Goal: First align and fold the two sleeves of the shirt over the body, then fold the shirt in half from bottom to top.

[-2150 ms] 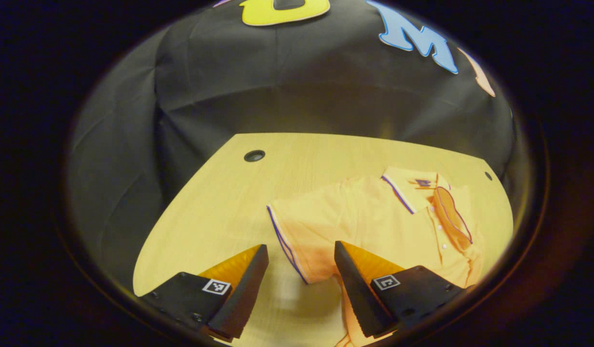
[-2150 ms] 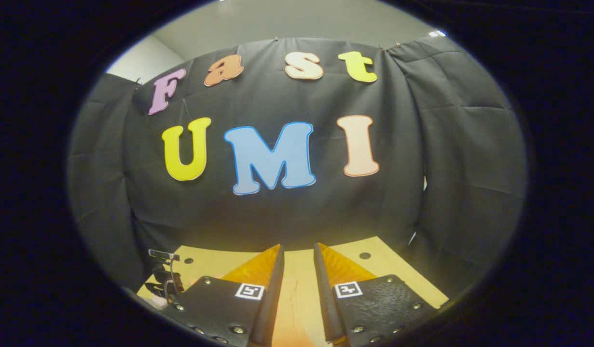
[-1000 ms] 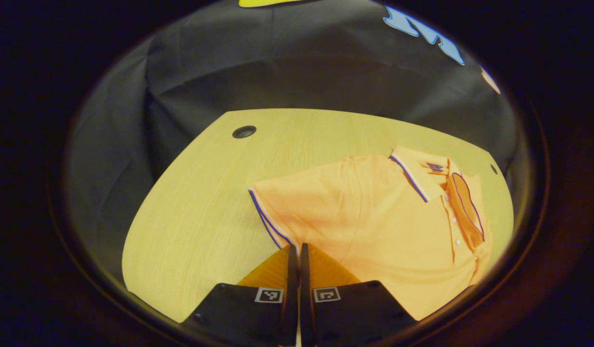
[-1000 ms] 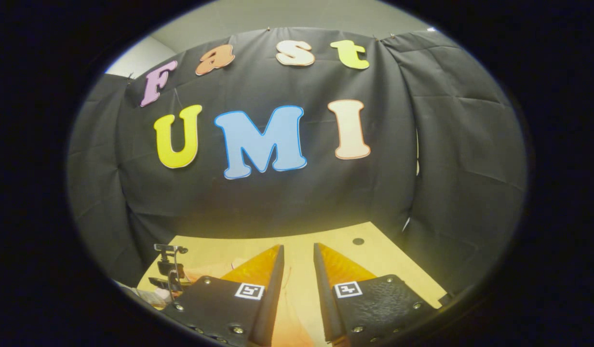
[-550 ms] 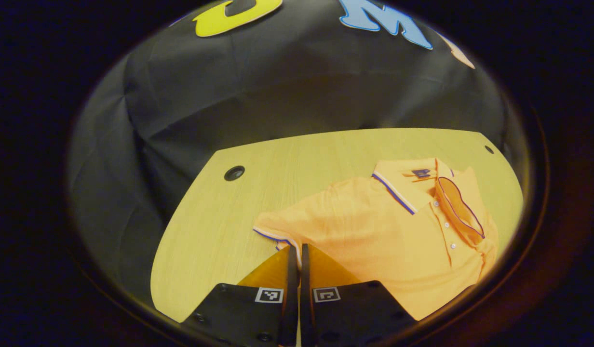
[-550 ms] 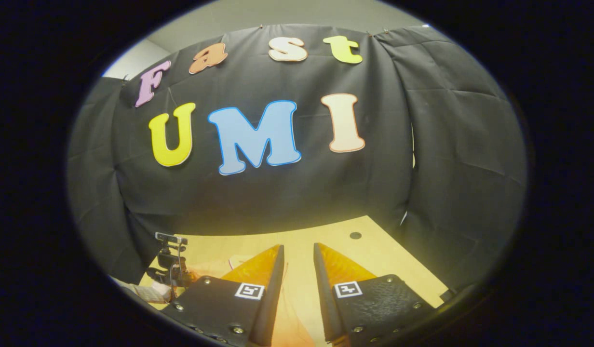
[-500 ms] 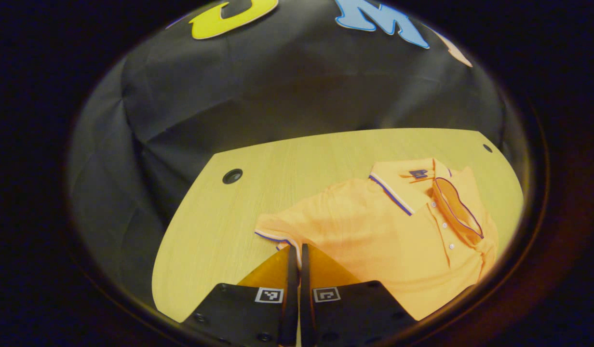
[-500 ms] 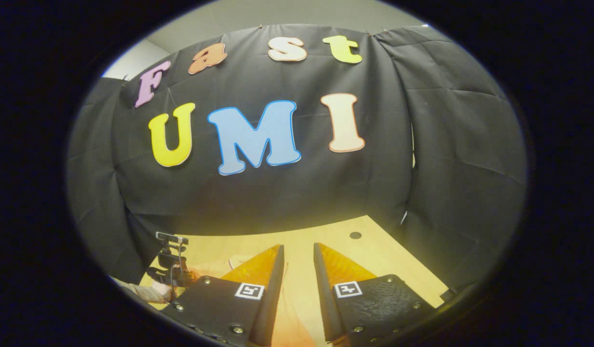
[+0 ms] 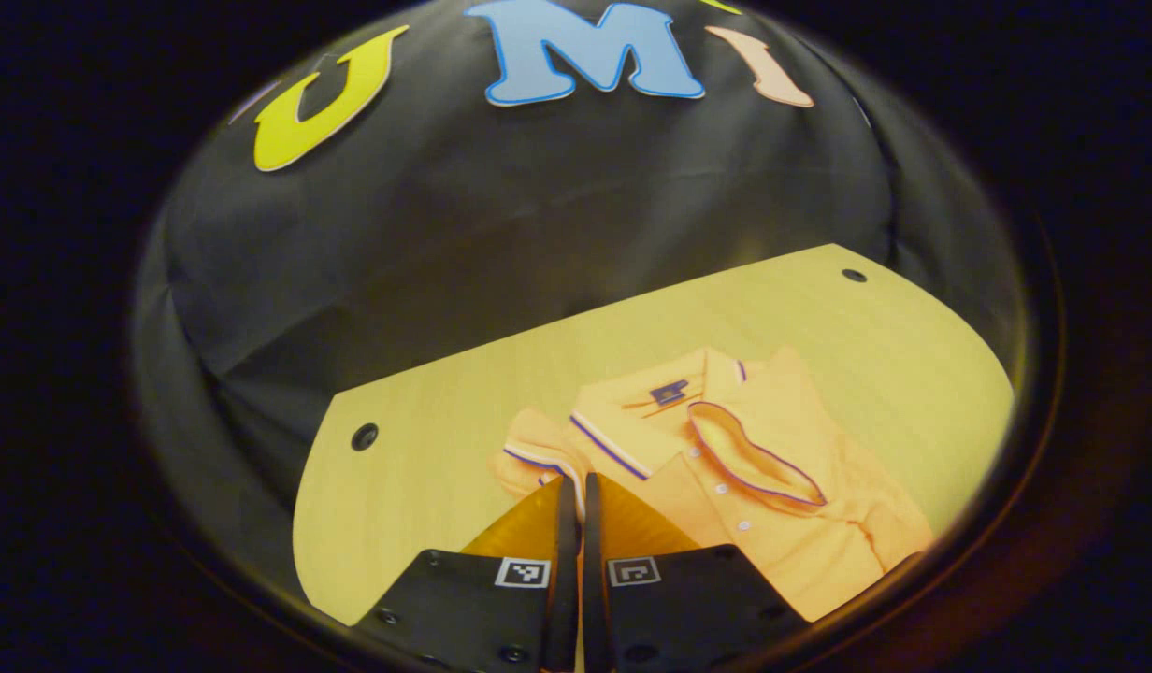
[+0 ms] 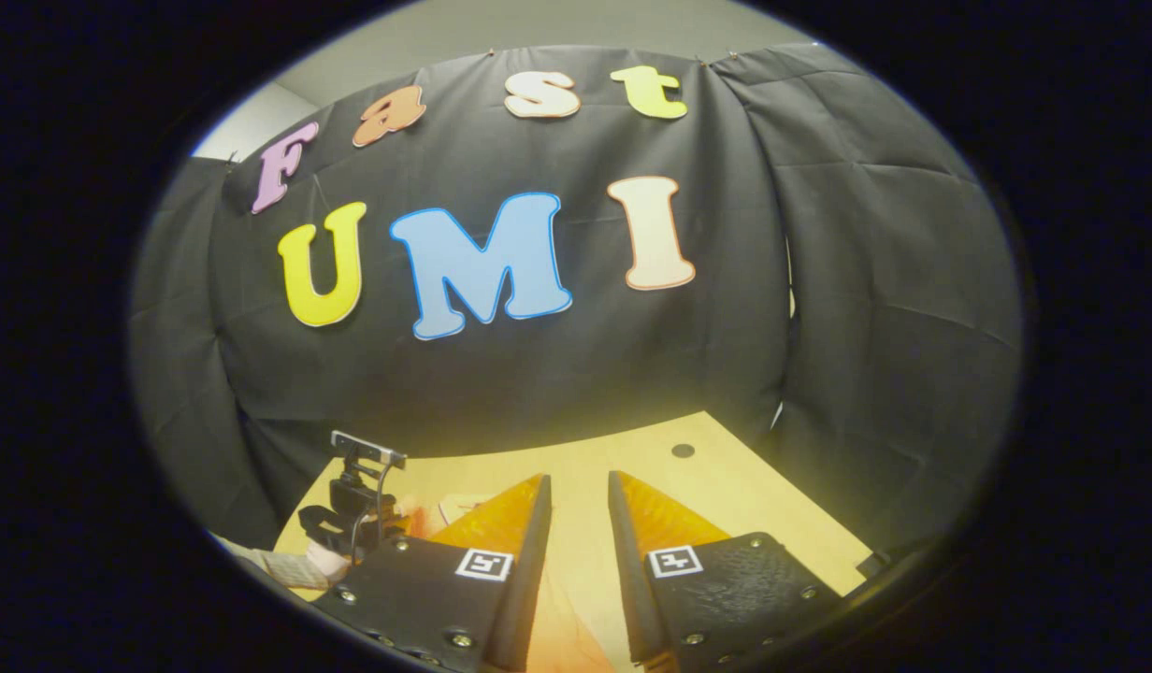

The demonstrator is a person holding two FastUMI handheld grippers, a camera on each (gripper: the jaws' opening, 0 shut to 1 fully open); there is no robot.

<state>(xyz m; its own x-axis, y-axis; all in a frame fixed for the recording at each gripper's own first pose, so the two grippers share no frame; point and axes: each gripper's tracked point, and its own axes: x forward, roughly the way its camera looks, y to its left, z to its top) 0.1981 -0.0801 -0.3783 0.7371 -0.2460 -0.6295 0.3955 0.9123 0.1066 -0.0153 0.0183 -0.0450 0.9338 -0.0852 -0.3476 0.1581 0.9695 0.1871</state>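
Observation:
An orange polo shirt [image 9: 772, 495] with blue-trimmed collar lies face up on the wooden table [image 9: 426, 486]. My left gripper [image 9: 572, 486] is shut on the shirt's left sleeve [image 9: 529, 458], whose striped cuff is bunched up beside the collar. In the right gripper view, my right gripper [image 10: 578, 486] hangs above the table [image 10: 726, 505] with its fingers a narrow gap apart. Orange cloth [image 10: 562, 617] of the shirt runs up into that gap. The left gripper [image 10: 356, 509] and the hand holding it appear at the lower left there.
The table has small round holes near its corners [image 9: 364, 436] [image 9: 854, 275] [image 10: 683, 451]. The black booth wall stands close behind the far table edge. Bare wood lies left of the shirt and beyond the collar.
My left gripper went from open around the sleeve to shut on it, then carried the cuff in toward the collar. The right gripper rose a little, its gap unchanged.

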